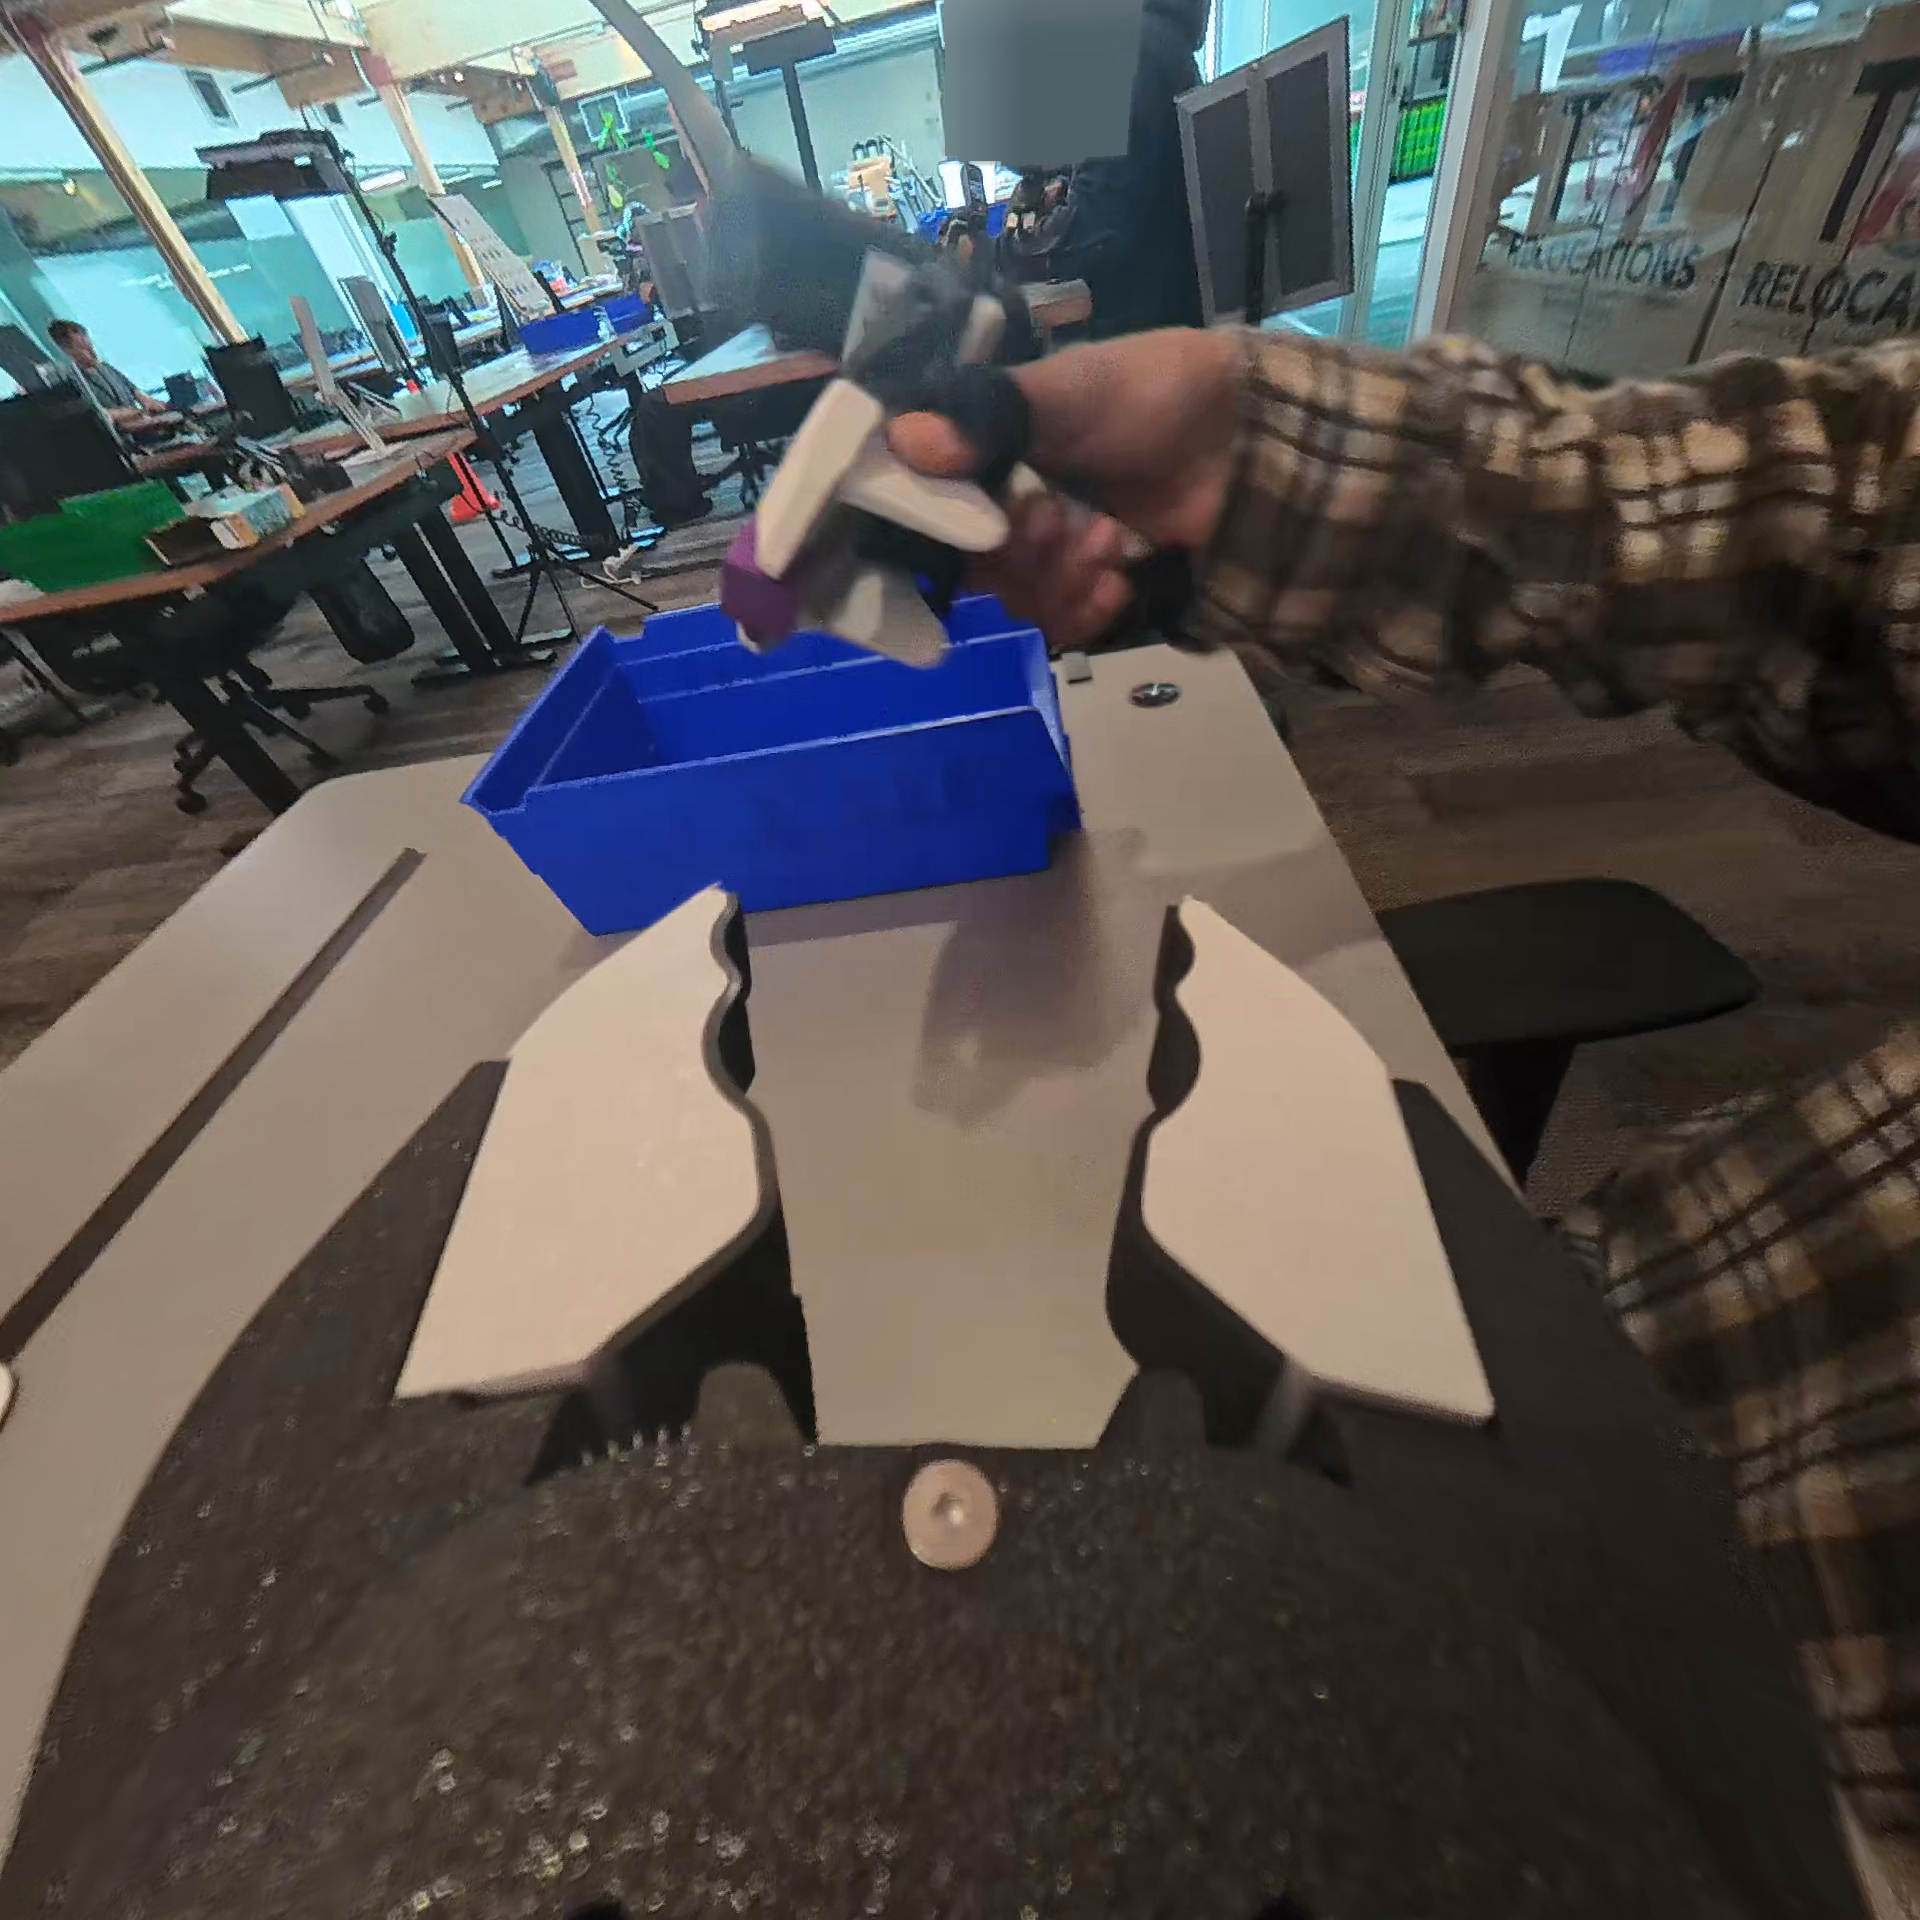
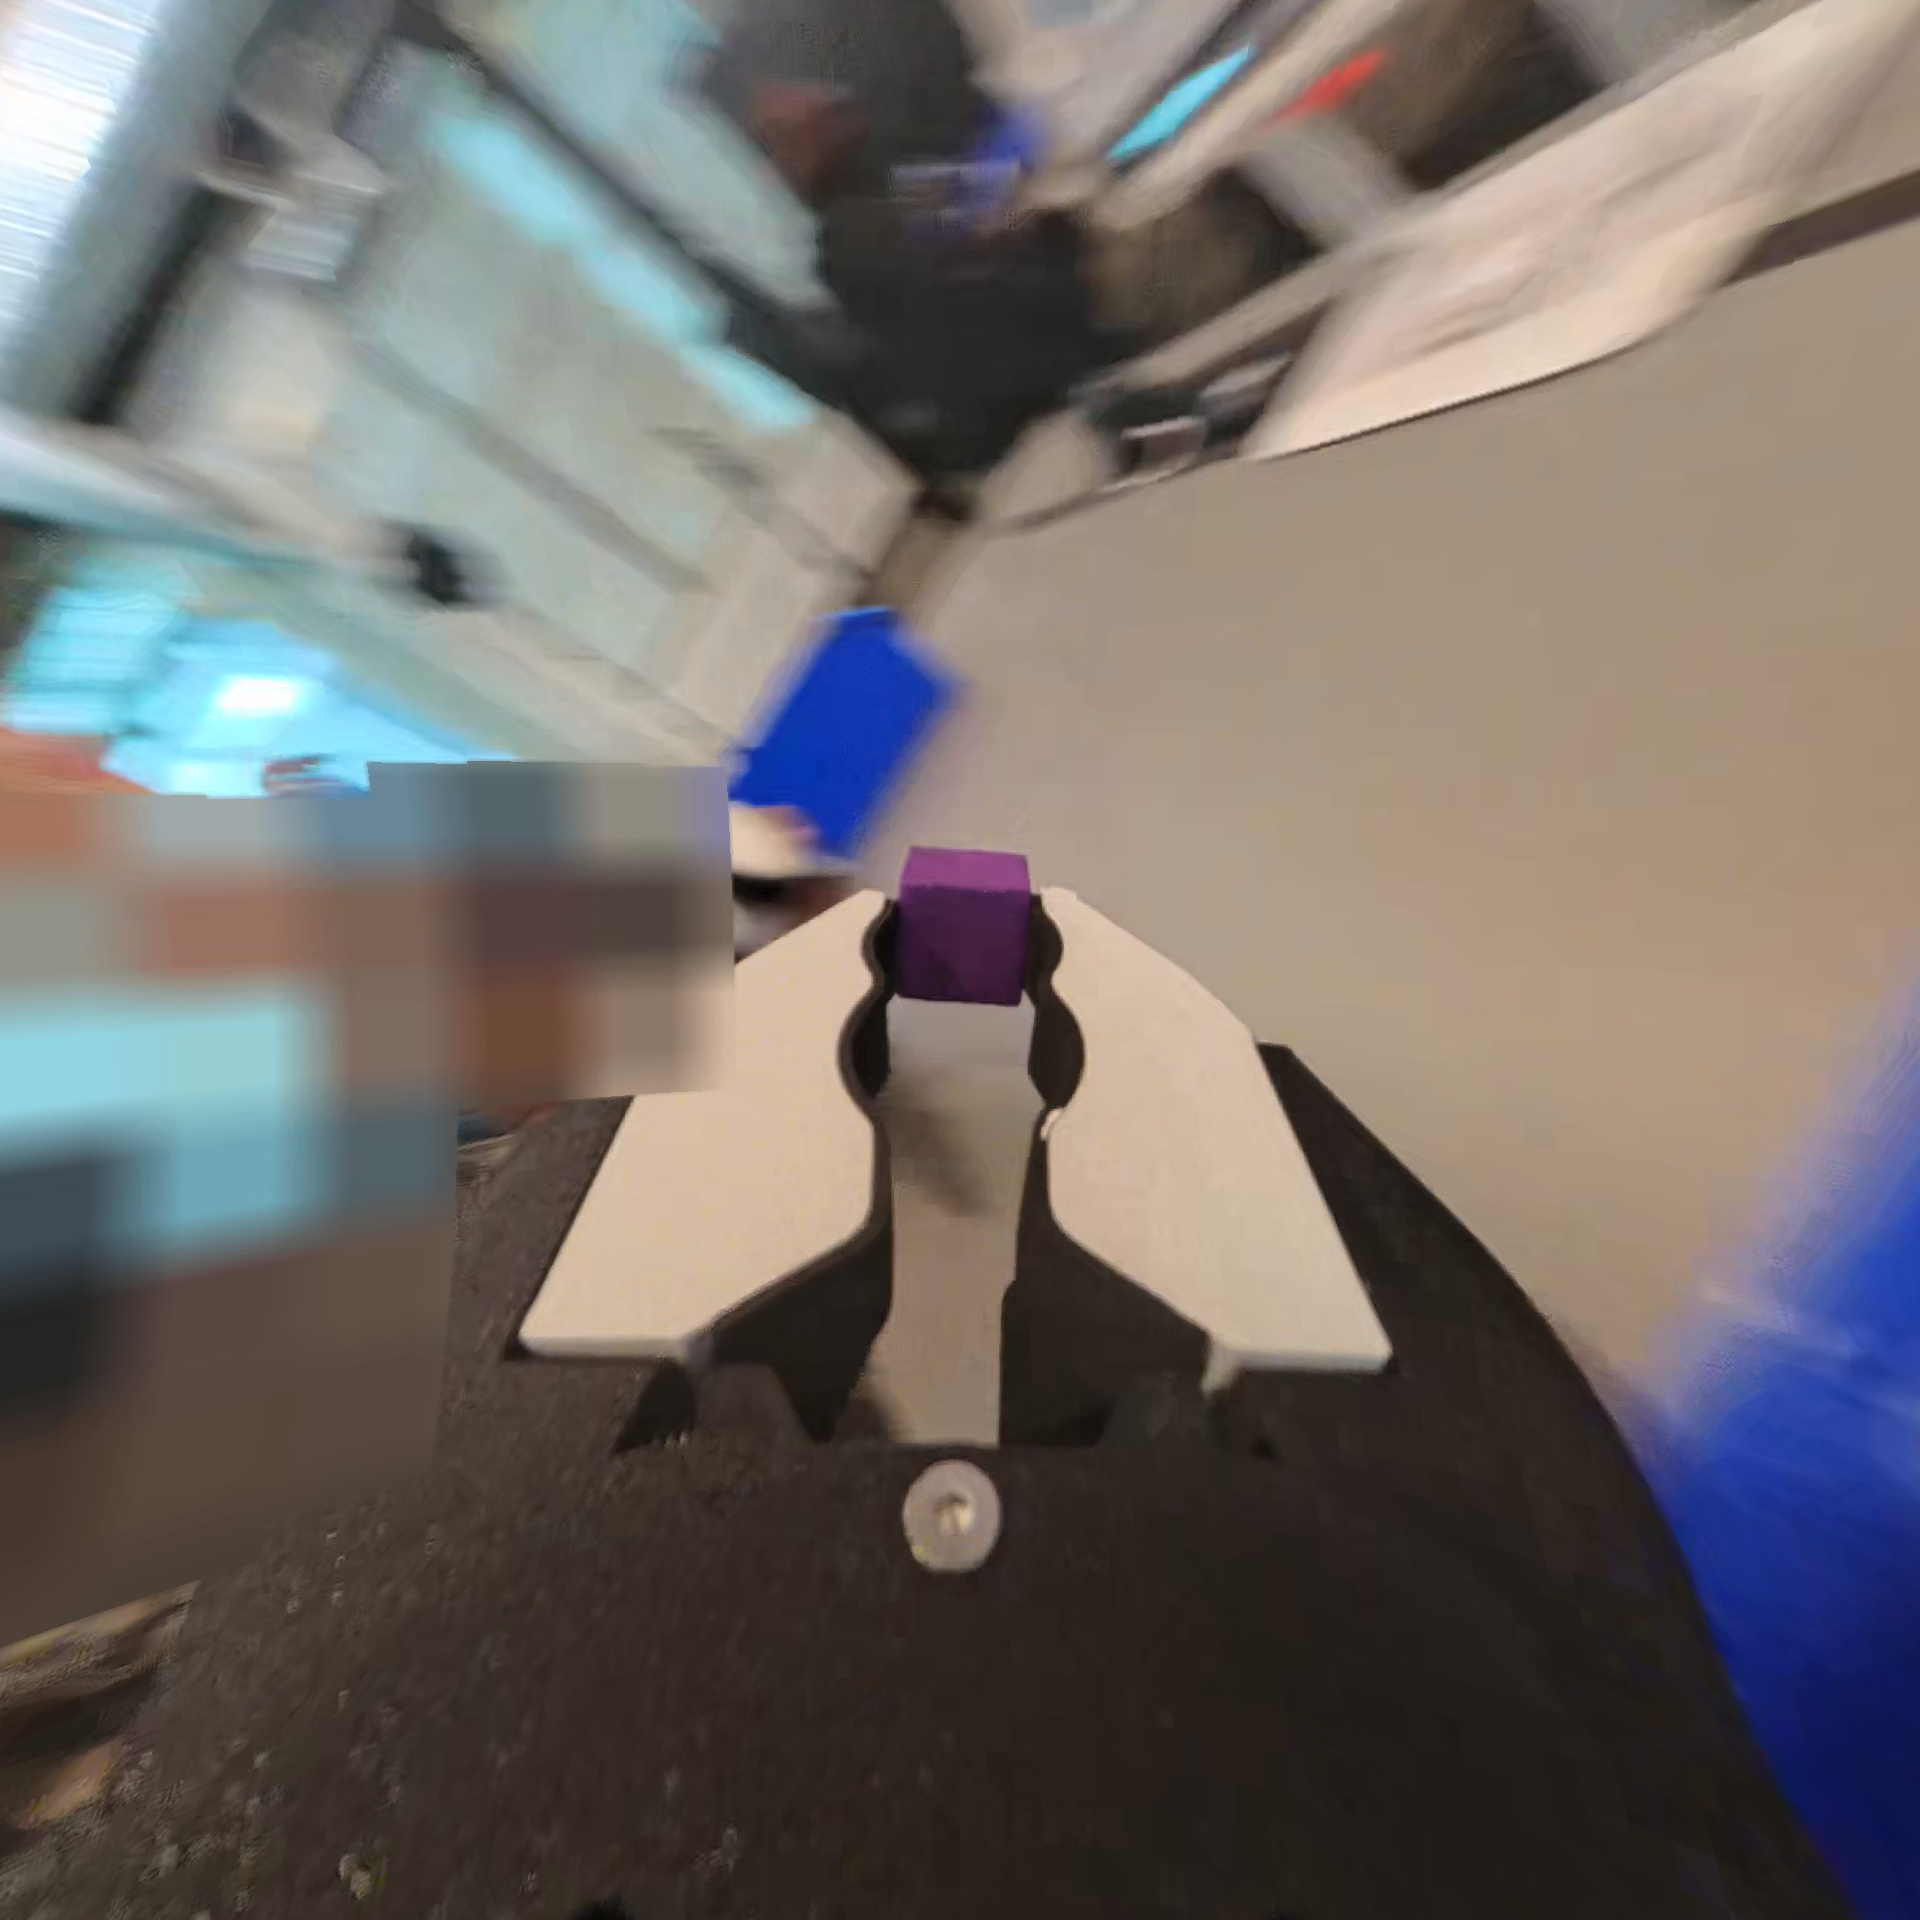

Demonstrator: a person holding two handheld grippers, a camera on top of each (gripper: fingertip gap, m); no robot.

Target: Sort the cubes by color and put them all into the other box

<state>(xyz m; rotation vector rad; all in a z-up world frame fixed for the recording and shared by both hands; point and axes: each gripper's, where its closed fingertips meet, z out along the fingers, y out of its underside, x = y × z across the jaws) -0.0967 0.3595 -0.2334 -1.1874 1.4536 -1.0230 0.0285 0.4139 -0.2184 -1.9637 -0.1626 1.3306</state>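
The left tool fills the lower half of its own view with its jaws spread wide and nothing between them, hanging over the bare grey desk just short of the blue box at the centre of the frame. Beyond and above that box, at upper centre, the right tool is held in a person's hand and pinches a purple cube at its very tips, over the box's far compartments. The right wrist view shows the same grip: the right tool is closed narrowly on the cube, which sits only between the outermost tips, and everything around it is smeared with motion. That shallow hold looks like the main risk; a quick swing could twist the cube loose so that it falls on the desk or into the wrong compartment. A release made too high could also let it bounce across a divider. I cannot tell what the compartments already hold, so matching colour is uncertain. A second blue box lies farther off, above centre in that view.
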